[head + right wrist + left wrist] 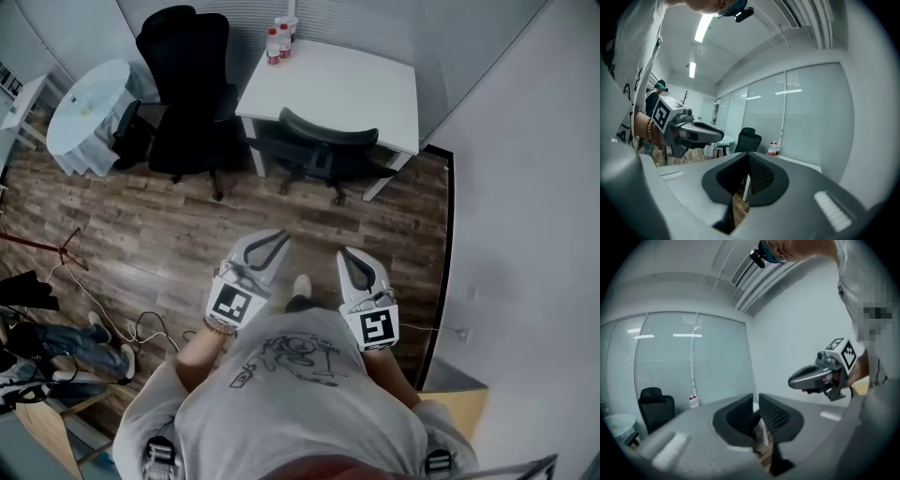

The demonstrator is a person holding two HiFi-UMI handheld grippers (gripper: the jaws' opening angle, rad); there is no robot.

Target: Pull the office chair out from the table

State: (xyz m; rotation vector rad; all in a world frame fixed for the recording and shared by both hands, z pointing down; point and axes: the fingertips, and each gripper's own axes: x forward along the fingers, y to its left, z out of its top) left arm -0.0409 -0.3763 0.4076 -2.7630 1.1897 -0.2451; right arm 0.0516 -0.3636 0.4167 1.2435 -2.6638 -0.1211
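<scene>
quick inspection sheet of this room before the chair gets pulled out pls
surface: white table, bare apart from bottles at a far corner
job's things: office chair tucked under the table, untouched
clutter: second black chair and round table to the left
grippers: left gripper jaws slightly apart, empty; right gripper shut, empty; both short of the chair
cables: loose cable on the wood floor, left side
surroundings: blinds behind the table; another person's legs at the left edge
</scene>
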